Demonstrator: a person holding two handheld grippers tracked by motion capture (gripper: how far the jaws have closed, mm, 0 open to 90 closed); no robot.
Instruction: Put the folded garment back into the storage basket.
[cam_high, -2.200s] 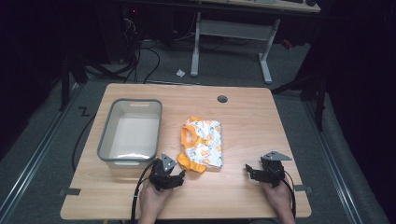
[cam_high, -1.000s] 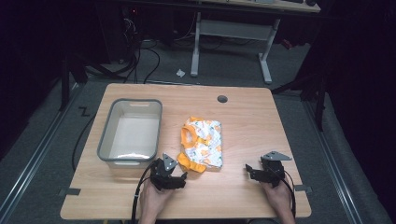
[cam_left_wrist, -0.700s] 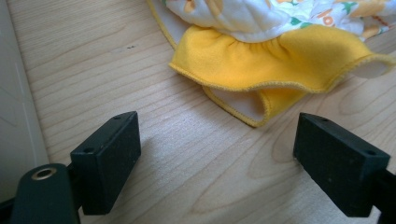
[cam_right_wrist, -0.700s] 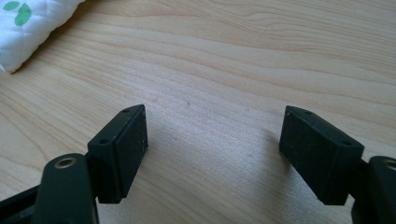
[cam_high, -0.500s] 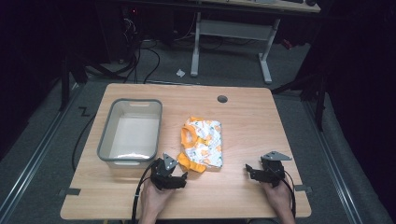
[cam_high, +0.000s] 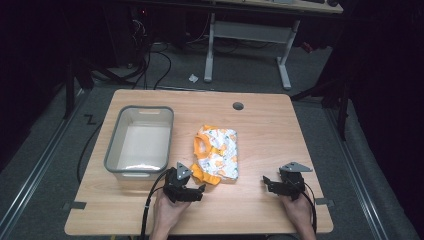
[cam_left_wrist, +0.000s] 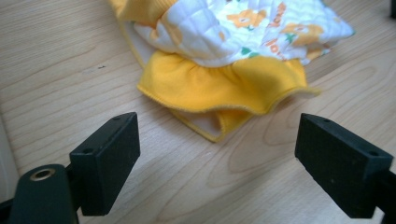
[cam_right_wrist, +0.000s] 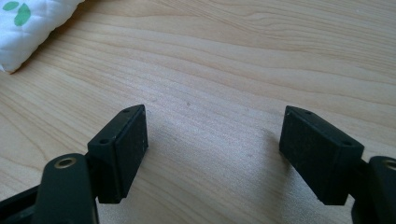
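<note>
- Almost nothing has changed across the earlier high views: the left gripper (cam_high: 192, 190) was nudged slightly and is now set at the lower centre of the frame, just short of the folded garment (cam_high: 217, 152).
- Its jaws are spread wide in the left gripper view, with the garment's yellow hem (cam_left_wrist: 224, 88) lying just ahead of them, untouched.
- The right gripper (cam_high: 272, 184) has been kept at the lower right, jaws spread over bare table (cam_right_wrist: 261, 60), well apart from the garment.
- The grey bin (cam_high: 141, 141) is seen empty at centre left.
- A grasp of the hem is judged imminent, not yet begun.
</note>
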